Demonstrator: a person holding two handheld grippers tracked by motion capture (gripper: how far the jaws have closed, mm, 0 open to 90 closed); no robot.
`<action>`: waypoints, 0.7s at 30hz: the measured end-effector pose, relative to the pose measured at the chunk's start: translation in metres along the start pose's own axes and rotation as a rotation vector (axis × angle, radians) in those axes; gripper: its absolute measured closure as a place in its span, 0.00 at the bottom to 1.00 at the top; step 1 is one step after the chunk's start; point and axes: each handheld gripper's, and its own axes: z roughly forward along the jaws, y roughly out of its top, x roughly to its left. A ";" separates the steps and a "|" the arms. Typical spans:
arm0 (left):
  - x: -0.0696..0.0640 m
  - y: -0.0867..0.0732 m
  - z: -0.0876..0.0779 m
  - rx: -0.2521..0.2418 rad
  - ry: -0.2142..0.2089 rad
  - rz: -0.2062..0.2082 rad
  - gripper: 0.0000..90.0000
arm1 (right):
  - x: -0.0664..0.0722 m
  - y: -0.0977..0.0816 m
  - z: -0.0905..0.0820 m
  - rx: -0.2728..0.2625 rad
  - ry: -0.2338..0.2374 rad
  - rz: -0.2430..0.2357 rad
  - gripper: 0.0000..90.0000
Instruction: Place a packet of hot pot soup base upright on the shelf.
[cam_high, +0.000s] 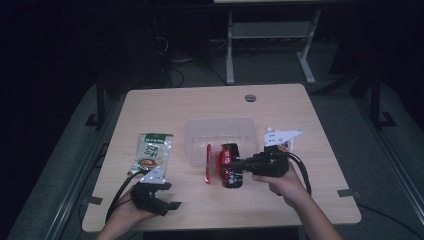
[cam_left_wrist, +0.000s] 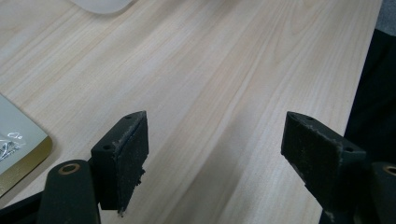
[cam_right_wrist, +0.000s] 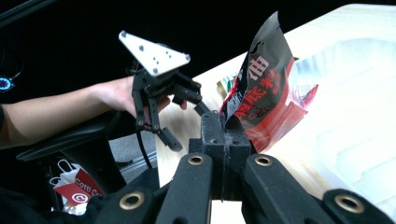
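The wooden table (cam_high: 165, 107) is the biggest thing here, pale and long from left to right in the high view. Near its middle lies a clear plastic tray (cam_high: 220, 131), with its open side up.

Just in front of the tray is the red and black packet (cam_high: 231, 167). In the high view its long axis runs from the tray toward the person. In the right gripper view the packet (cam_right_wrist: 261, 88) stands up from the jaws, its far end is high and tilted a little to the right, and its lower edge is between the pads. A thin red strip (cam_high: 208, 163) lies just left of it, parallel to it and near the tray's front edge.

On the left part of the table lies a green and beige pouch (cam_high: 152, 153), flat, its long axis also going away from the person.

The right gripper (cam_high: 239, 164) lies nearly level and points to the left across the table, the hand behind it near the front edge. Its 2 jaws are pressed together on the edge of the packet.

The left gripper (cam_high: 167, 197) is at the front left, close to the near end of the pouch, and is held low by a hand coming from below. In the left gripper view its 2 jaws stand wide apart over bare wood, with nothing between them.
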 end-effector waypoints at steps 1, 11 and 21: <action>0.000 0.000 0.000 -0.002 -0.001 -0.002 0.26 | -0.001 0.002 0.000 -0.004 -0.004 -0.004 1.00; 0.000 0.000 0.001 -0.009 0.013 0.037 0.23 | -0.011 0.020 0.006 -0.025 -0.013 -0.005 1.00; 0.001 0.000 0.001 0.005 0.014 0.051 0.23 | -0.021 0.036 0.016 -0.033 -0.039 -0.017 1.00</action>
